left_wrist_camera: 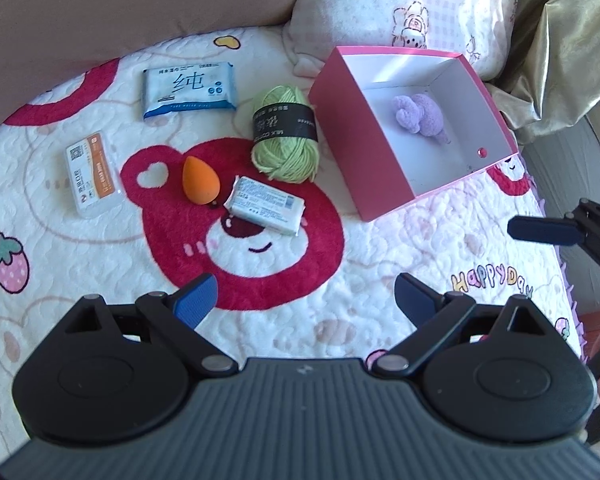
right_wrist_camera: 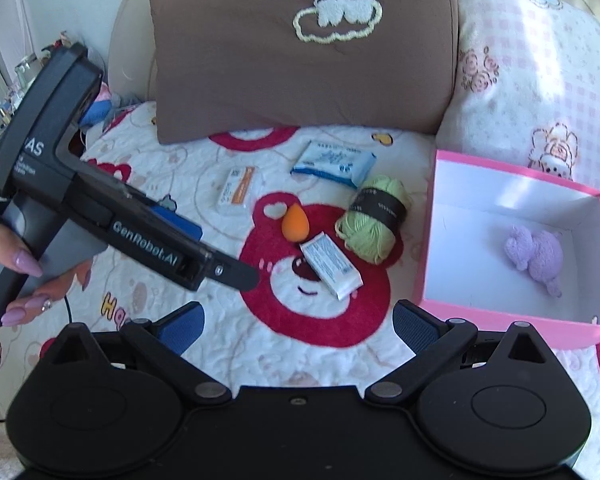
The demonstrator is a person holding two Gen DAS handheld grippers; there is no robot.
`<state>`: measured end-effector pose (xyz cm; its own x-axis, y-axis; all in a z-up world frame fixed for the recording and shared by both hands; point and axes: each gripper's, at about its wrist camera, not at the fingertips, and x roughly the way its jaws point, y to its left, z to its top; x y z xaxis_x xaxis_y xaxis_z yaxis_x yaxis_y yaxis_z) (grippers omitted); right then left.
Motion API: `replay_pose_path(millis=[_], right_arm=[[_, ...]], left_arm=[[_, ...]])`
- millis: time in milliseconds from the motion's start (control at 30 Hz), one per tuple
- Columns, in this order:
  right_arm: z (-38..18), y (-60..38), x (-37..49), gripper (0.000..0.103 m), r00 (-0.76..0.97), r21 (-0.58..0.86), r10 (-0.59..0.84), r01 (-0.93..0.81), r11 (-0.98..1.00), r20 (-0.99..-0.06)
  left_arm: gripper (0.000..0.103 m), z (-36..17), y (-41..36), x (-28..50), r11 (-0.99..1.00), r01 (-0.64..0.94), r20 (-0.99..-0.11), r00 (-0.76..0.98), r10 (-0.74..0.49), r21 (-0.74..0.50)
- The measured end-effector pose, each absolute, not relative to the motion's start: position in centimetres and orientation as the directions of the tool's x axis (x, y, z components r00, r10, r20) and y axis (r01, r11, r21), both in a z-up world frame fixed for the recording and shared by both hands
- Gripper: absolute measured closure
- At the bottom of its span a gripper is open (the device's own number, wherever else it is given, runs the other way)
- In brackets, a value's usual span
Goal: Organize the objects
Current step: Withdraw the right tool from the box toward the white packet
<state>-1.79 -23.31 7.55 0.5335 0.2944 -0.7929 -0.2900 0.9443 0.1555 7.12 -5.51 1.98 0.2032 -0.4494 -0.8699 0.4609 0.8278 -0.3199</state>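
Observation:
A pink box [left_wrist_camera: 360, 152] [right_wrist_camera: 432, 240] lies open on the bed at the right, with a purple plush toy [left_wrist_camera: 418, 114] [right_wrist_camera: 534, 258] inside. Left of the box are a green yarn ball [left_wrist_camera: 286, 134] [right_wrist_camera: 374, 220], a white soap packet [left_wrist_camera: 265, 204] [right_wrist_camera: 331, 265], an orange sponge egg [left_wrist_camera: 200, 181] [right_wrist_camera: 295, 222], a blue wipes pack [left_wrist_camera: 189, 90] [right_wrist_camera: 334, 162] and a small orange-labelled case [left_wrist_camera: 93, 174] [right_wrist_camera: 238, 190]. My left gripper [left_wrist_camera: 305, 300] is open and empty above the blanket, short of the soap. My right gripper [right_wrist_camera: 298, 330] is open and empty too, near the box's front corner.
A bear-print blanket [left_wrist_camera: 260, 280] covers the bed. A brown pillow [right_wrist_camera: 300, 48] and a pink-patterned pillow [right_wrist_camera: 540, 80] stand at the back. A gold curtain [left_wrist_camera: 560, 40] hangs at the right. A hand [right_wrist_camera: 24, 272] holds the left gripper's body [right_wrist_camera: 100, 208], seen in the right wrist view.

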Motion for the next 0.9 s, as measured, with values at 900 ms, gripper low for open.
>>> replay_pose_path(millis=[900], right_arm=[[-1.5, -18.0, 0.2, 0.0, 0.523, 0.012, 0.196, -0.334, 0.942, -0.83]], left_arm=[[0.007, -1.1, -3.5, 8.2, 0.85, 0.454, -0.88, 0.243, -0.408, -0.269]])
